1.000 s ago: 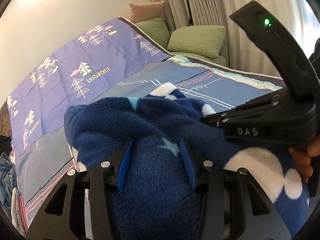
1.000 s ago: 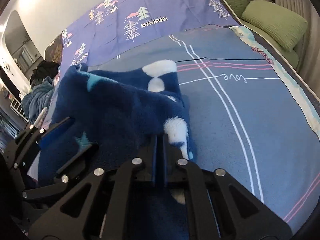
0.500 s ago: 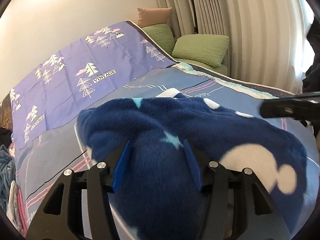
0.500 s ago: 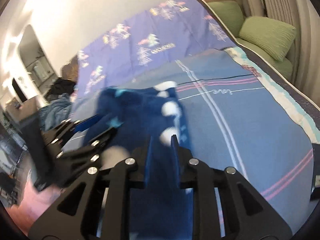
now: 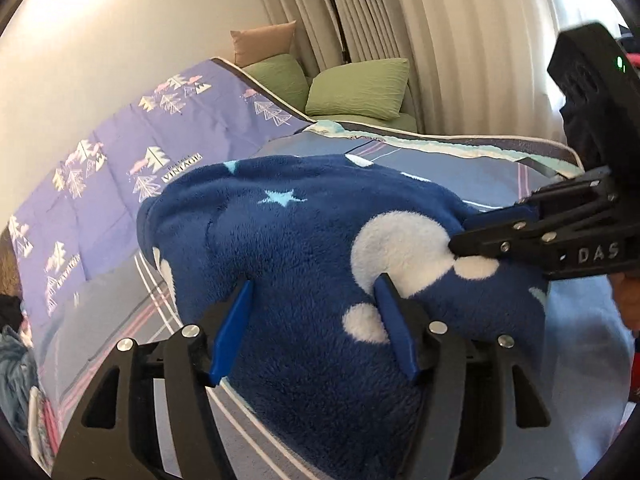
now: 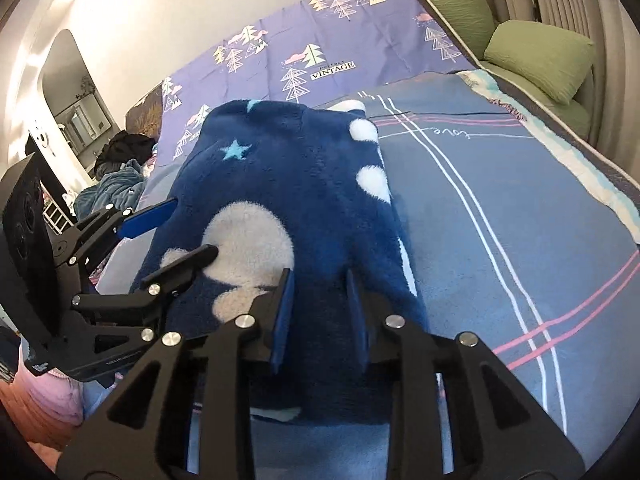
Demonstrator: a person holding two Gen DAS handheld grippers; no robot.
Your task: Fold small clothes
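A dark blue fleece garment (image 5: 304,264) with white blobs and pale stars lies folded on the bed (image 6: 500,240), filling the middle of both wrist views. In the right wrist view it runs from the lower centre up toward the purple tree-print sheet (image 6: 320,40) at the top of the frame.

The left gripper (image 5: 316,320) sits at the bottom centre of its own view, and its jaws are opening. The blue fingers (image 5: 234,332) stand apart on either side of a hump of fleece, which bulges up between them; they look loose rather than pinching. From the right wrist view the same gripper (image 6: 188,232) comes in from the left edge, one finger above the garment's left border, the other lying on the big white patch.

The right gripper (image 6: 320,308) at the bottom centre of its view also has its jaws opening, with a narrower gap. The garment's near edge lies between the fingers (image 6: 284,312), and the pads no longer seem to press it. In the left wrist view this gripper (image 5: 476,236) reaches in from the right edge, its tips at the white patch.

Green pillows (image 5: 360,88) rest by the pleated curtains (image 5: 440,40) in the upper part of the frame. A heap of bluish clothes (image 6: 112,196) lies at the left edge of the right wrist view.
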